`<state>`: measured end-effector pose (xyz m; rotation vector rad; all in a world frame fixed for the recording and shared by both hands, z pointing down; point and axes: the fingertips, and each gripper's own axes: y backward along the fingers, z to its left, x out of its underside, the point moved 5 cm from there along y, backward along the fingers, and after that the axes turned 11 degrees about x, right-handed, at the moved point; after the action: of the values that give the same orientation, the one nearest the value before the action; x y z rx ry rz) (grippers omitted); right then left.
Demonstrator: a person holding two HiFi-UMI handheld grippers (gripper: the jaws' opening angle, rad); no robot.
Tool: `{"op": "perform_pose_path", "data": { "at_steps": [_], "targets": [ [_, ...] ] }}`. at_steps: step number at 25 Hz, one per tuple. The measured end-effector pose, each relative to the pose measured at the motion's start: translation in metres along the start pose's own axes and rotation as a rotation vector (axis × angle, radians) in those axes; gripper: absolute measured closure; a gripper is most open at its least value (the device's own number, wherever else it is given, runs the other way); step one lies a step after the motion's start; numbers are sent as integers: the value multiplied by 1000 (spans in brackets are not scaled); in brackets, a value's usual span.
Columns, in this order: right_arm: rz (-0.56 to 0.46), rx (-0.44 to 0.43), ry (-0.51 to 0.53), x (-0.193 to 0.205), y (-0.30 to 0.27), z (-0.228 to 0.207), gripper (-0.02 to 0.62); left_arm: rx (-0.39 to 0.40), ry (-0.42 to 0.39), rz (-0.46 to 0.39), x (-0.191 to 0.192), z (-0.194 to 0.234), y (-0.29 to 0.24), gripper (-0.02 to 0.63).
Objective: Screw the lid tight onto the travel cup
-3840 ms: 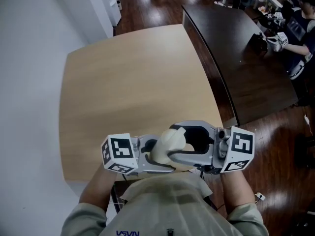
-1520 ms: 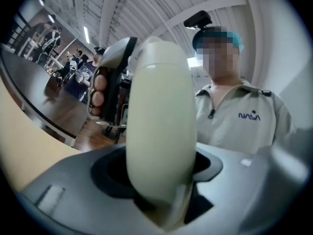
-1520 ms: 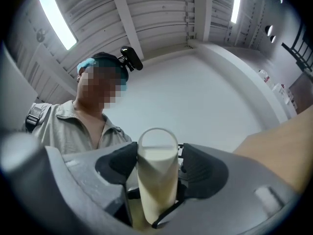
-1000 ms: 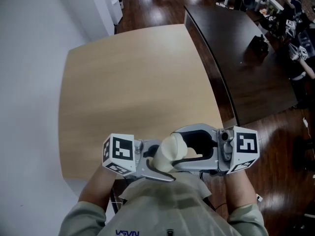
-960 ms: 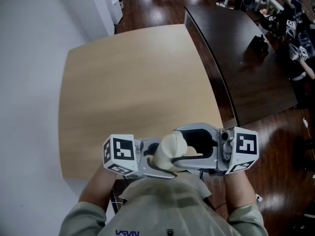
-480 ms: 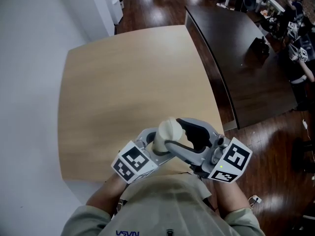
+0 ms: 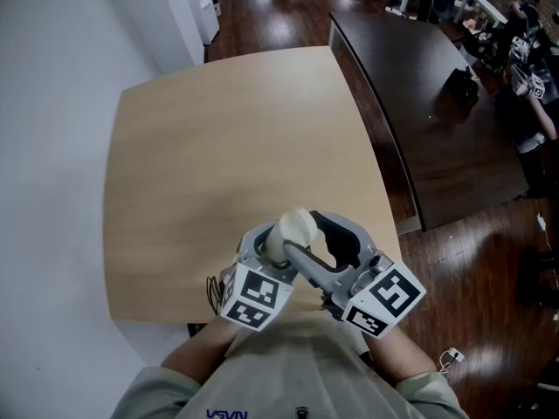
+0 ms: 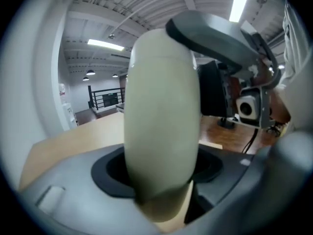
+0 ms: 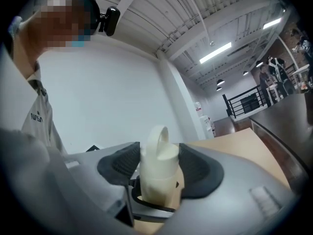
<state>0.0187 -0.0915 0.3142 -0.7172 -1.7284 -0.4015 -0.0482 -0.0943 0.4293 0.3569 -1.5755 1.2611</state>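
Looking steeply down, the head view showed the cream travel cup [image 7: 292, 231] held in the air over the near edge of the wooden table [image 7: 218, 147], clear of its surface and close in front of the person's chest. Both hand-held grippers met at the cup from the near side of the table, their marker cubes [image 7: 256, 297] turned toward the camera.

The left gripper [image 8: 161, 173] was closed on the body of the travel cup. In the left gripper view, the smooth cream wall filled the gap between the two dark pads [image 8: 108, 170] and stood upright across the frame. A grey jaw of the other gripper curved over its upper end.

The right gripper [image 9: 159, 168] was clamped on the lid [image 9: 159, 155]. In the right gripper view, one dark pad pressed each side of it, and its loop handle [image 9: 159, 133] rose above the pads. The lid sat on top of the cup; how far it was screwed down could not be told.

A dark counter [image 7: 419, 103] ran beyond the right edge of the table, well apart from the cup.
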Motion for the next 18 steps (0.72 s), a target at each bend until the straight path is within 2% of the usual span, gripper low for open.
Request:
{"op": "perform_pose_path", "data": {
  "at_steps": [4,6,8,11,15,18],
  "targets": [
    [13,42,14,4,-3,2,344,-49,-4,5,4,4,-1,291],
    [15,60,18,5,-3,3,344,-27,12,-7,5,3,-2,291],
    [14,32,16,5,-3,5,344,72,35,-55,2,-1,-2,291],
    [12,-109,4,-2,3,11,343,285,50,-149,-2,-10,4,291],
    [16,-283,50,-12,14,18,329,527,-39,-173,-8,-35,15,290],
    [37,-386,93,-13,21,28,311,644,-86,-175,-9,-52,21,290]
  ]
}}
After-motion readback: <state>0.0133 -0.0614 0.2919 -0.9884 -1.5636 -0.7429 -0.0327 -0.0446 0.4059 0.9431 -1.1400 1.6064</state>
